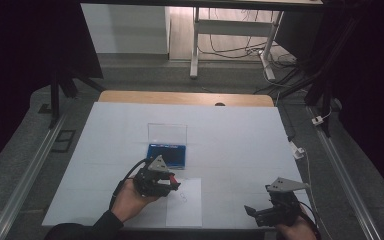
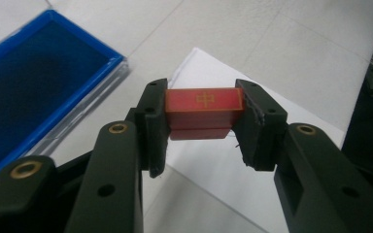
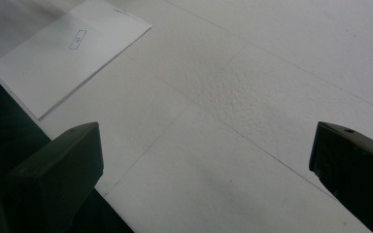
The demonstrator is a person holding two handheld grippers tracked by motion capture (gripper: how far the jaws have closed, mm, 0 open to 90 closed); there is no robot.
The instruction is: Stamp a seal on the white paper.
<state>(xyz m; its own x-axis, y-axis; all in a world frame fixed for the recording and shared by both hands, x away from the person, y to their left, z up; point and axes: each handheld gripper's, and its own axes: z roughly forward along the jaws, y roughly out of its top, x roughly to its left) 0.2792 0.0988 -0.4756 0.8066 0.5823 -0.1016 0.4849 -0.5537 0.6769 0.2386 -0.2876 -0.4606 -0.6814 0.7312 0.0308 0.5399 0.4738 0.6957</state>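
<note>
The red block (image 2: 205, 112) sits squarely between the two black fingers (image 2: 153, 124) of the left gripper (image 2: 201, 121), a pad pressed on each of its short ends, so it is pinched and held off the tabletop (image 1: 240, 135). Its top face carries a small yellow cross-shaped mark, and a lower red part shows just beneath the held bar. In the high view the left gripper (image 1: 172, 182) lies near the front of the tabletop, held in the person's left hand (image 1: 127, 200), with the block at its tip over the upper left corner of a white sheet of paper (image 1: 185, 207).

The right gripper (image 1: 252, 211) rests low at the front right corner — its fingers (image 3: 60, 165) stand spread wide with nothing between them but bare white tabletop.

The paper lies flat, reaching almost to the front edge; a small printed box (image 3: 77, 40) shows on it in the right gripper view. Just beyond the left gripper lies an open blue case (image 1: 167, 155), its clear lid (image 1: 167, 132) standing up behind it. Left of the block in the left gripper view, the case's blue rim (image 2: 85, 94) is near but apart from the fingers.

Farther off the tabletop is open white surface to its wooden far edge (image 1: 185, 98) — wide room to the right of the case and between the two grippers.
</note>
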